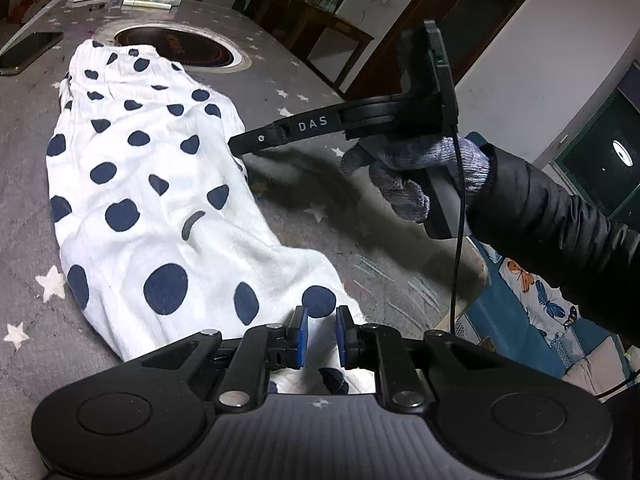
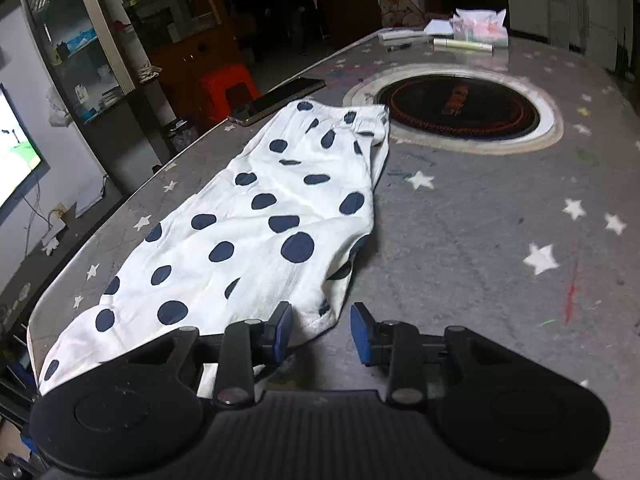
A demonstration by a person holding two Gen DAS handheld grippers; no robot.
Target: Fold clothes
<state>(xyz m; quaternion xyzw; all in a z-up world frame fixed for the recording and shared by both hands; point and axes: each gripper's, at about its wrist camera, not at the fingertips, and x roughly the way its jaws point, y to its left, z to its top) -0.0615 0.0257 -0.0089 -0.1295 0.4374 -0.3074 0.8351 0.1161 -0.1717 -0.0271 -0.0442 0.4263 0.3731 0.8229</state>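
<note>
Two grippers work at the near hem of one garment, the polka-dot trousers (image 1: 152, 200), which lie lengthwise on the star-print table (image 2: 480, 220), waistband towards the round inset burner (image 2: 460, 110). I take the trousers as my landmark. At their near end, my left gripper (image 1: 320, 336) has its blue pads (image 1: 301, 334) narrowly apart with hem cloth between them; I cannot tell if they pinch yet. At the trousers' near right corner, my right gripper (image 2: 320, 332) stands open, cloth edge beside one pad, probably placed to lift both corners together.
</note>
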